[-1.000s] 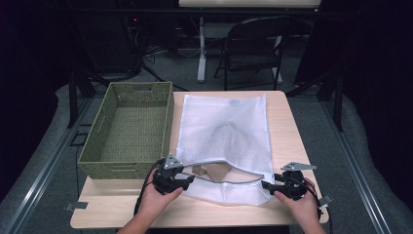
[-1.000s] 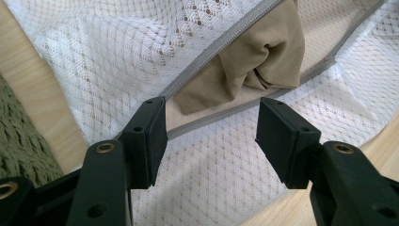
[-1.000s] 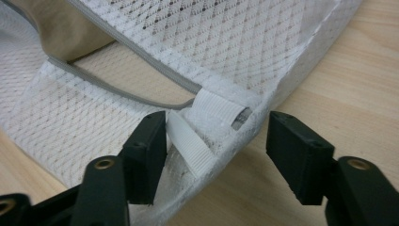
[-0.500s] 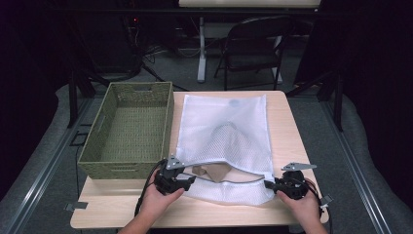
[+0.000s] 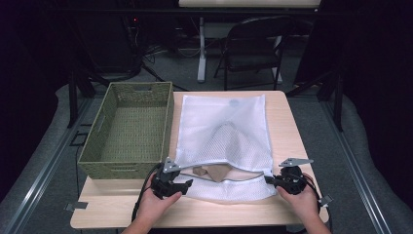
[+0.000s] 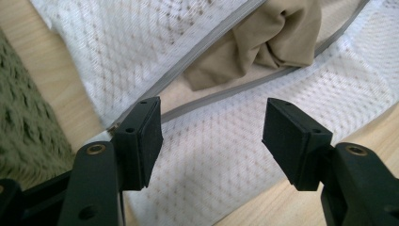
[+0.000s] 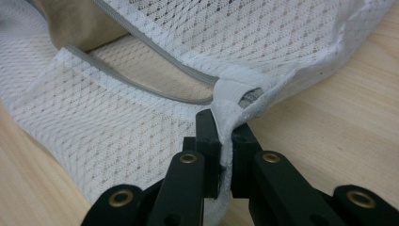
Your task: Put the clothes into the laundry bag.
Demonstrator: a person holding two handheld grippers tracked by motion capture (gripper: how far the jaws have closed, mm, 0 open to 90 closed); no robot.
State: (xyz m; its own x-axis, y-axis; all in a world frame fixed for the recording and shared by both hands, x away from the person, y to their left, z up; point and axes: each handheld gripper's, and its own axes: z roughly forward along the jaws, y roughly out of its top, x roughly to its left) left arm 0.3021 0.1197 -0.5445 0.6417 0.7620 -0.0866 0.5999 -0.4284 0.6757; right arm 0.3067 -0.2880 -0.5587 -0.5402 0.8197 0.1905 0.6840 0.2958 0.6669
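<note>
Two tools work the mesh bag (image 5: 221, 141) lying mid-counter. Right tool (image 7: 225, 141) has just closed, pinching the bag's near-right zipper end; left tool (image 6: 211, 134), jaws wide, has opened further over the near-left mouth. Tan cloth (image 6: 268, 40) inside is probably next for extraction.

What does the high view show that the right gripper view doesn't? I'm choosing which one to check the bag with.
High view: the woven basket left of the mesh bag, a chair behind the table, and the left gripper, jaws open. Right gripper view: the right gripper, whose jaws have just been closing, pinches the bag's corner by the zipper end. Both: the open bag, tan cloth inside.
</note>
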